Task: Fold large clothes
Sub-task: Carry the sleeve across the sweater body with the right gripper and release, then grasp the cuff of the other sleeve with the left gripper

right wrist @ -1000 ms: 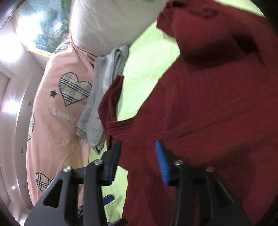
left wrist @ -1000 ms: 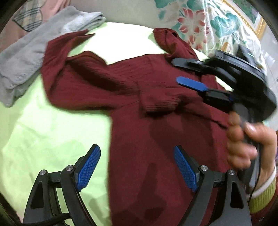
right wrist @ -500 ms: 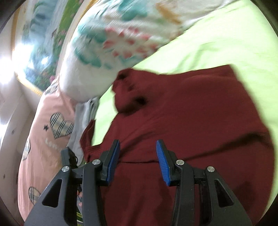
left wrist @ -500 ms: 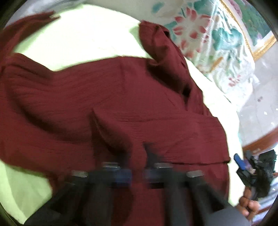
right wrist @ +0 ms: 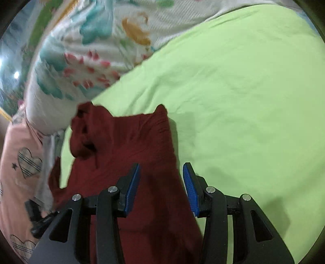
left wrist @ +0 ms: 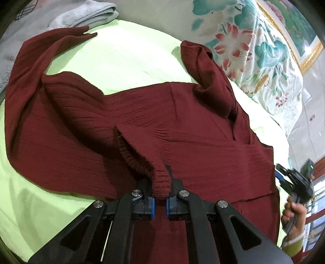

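Note:
A dark red ribbed sweater [left wrist: 182,126] lies spread on a light green sheet [left wrist: 132,56]. One sleeve stretches to the far left; the other is folded across the body. My left gripper [left wrist: 160,182] is shut on that folded sleeve's cuff [left wrist: 142,160], which stands up between the blue pads. In the right wrist view my right gripper [right wrist: 161,182] is open, with nothing pinched, just above the sweater's [right wrist: 126,142] right-hand edge. The left wrist view shows the right gripper [left wrist: 292,182] at the far right, held in a hand.
A floral quilt or pillow [left wrist: 254,50] runs along the far side of the bed. A folded grey garment [left wrist: 71,14] lies at the top left, touching the far sleeve. A pink pillow with plaid hearts [right wrist: 20,162] sits left. Bare green sheet [right wrist: 243,101] spreads right of the sweater.
My left gripper has gone from wide open to shut on the folded sleeve's cuff. The right gripper has swung from the sweater's middle to its right edge, still open.

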